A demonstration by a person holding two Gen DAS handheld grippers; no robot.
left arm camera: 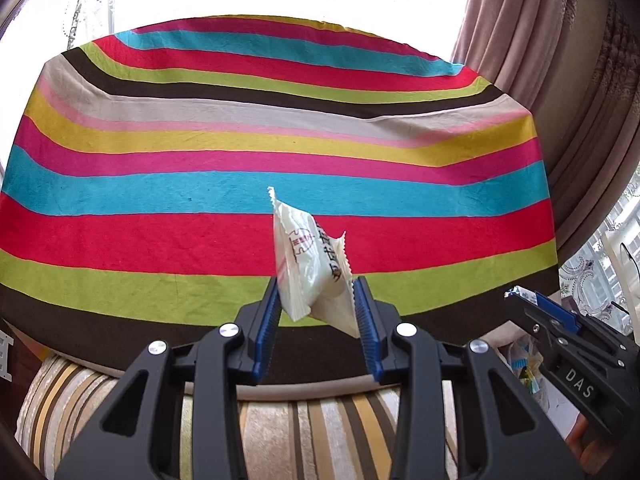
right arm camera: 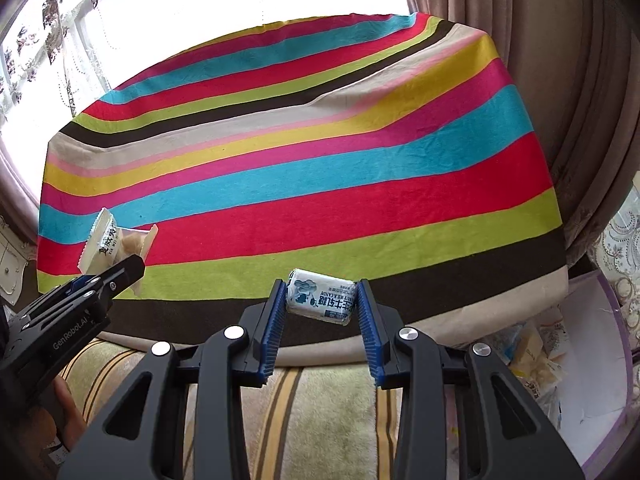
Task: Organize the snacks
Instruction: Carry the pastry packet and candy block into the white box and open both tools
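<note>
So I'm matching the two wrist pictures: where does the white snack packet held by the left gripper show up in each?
Left wrist view: white snack packet at lower centre, clamped between the left gripper's jaws.
Right wrist view: same packet at the left edge, above the left gripper's tip.
Shared landmark: the striped tablecloth behind it.

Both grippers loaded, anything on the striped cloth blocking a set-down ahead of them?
Nothing visible. The left gripper holds a white snack packet, the right gripper a small milk candy. The striped cloth ahead of both shows bare in both wrist views.
</note>
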